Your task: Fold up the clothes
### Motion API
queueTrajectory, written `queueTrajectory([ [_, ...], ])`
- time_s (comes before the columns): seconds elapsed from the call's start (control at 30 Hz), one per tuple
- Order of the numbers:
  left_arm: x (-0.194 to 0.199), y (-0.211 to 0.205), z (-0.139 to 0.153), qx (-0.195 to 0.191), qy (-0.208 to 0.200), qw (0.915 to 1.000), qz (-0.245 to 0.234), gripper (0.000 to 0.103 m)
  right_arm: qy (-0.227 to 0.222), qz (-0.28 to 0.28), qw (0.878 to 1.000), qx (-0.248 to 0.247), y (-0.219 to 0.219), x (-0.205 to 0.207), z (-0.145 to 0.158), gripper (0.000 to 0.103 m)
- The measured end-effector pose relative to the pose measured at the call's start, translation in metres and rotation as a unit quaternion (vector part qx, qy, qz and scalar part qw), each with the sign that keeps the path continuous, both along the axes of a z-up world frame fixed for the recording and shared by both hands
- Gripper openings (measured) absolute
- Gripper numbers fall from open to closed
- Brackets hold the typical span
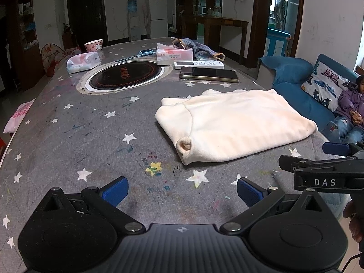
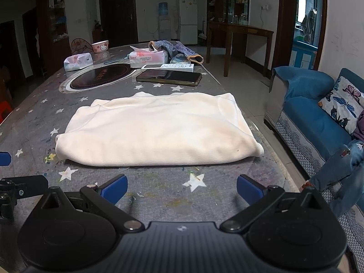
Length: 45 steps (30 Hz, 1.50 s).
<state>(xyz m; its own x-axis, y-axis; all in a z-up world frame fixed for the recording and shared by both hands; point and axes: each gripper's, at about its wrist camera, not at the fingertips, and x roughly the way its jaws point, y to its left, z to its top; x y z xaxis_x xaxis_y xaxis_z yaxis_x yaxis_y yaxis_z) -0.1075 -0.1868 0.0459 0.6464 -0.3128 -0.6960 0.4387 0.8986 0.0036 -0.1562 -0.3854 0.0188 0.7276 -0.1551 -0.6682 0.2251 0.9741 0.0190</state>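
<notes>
Right now both claws are wide open and hold nothing. At 12 o'clock from the right claw (image 2: 182,187), the cream shirt (image 2: 157,132) lies folded on the surface (image 2: 34,118), stretched side to side. From the left claw (image 1: 182,190), farther away, it lies at 1 o'clock.

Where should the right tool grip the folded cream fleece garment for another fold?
Probably the near right corner of the folded cream fleece garment, approached from the near table edge: the open right tool already faces that rounded, thick fold, which overhangs nothing and lies flat.
</notes>
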Motion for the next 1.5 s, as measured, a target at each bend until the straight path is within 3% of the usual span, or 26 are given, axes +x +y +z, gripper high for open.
queueTrajectory([
  [1.5,0.0037,-0.0003,-0.0026,0.000,0.005,1.0000,0.001,0.103,0.007,0.013,1.000,-0.006,0.0081,0.0040,-0.0015,0.103],
])
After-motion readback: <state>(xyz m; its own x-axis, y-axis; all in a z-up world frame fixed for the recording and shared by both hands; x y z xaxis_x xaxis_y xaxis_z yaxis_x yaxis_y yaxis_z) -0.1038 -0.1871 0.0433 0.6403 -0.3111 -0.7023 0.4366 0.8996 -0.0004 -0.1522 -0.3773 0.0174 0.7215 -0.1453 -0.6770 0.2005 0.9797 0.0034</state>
